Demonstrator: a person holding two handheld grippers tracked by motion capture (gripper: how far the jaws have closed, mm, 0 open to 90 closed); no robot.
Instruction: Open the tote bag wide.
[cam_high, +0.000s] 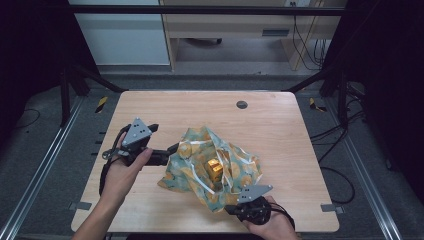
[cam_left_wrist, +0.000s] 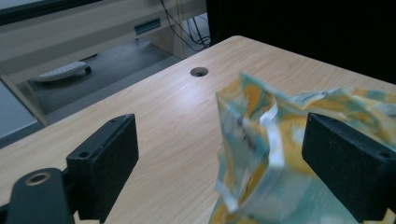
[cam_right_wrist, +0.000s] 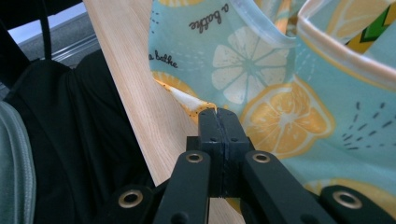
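The lemon-print cloth (cam_high: 212, 167) lay bunched at table centre, around a yellow box (cam_high: 215, 170). The right gripper (cam_right_wrist: 218, 116) pinched its 6 o'clock corner; the left gripper (cam_left_wrist: 219, 154), spread, straddled the 9 o'clock edge (ungrasped). Wrapping seemed midway.

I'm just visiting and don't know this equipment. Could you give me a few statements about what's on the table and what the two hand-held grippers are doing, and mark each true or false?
1. The right gripper is clamped shut on a corner of the lemon-print cloth. True.
2. The left gripper is shut tight. False: its jaws stand wide apart, with a fold of the cloth between them.
3. A small yellow box sits in the middle of the cloth. True.
4. The cloth lies flat and smooth on the table. False: it is bunched and lifted around the box.
5. The tabletop has a small round hole near its far edge. True.
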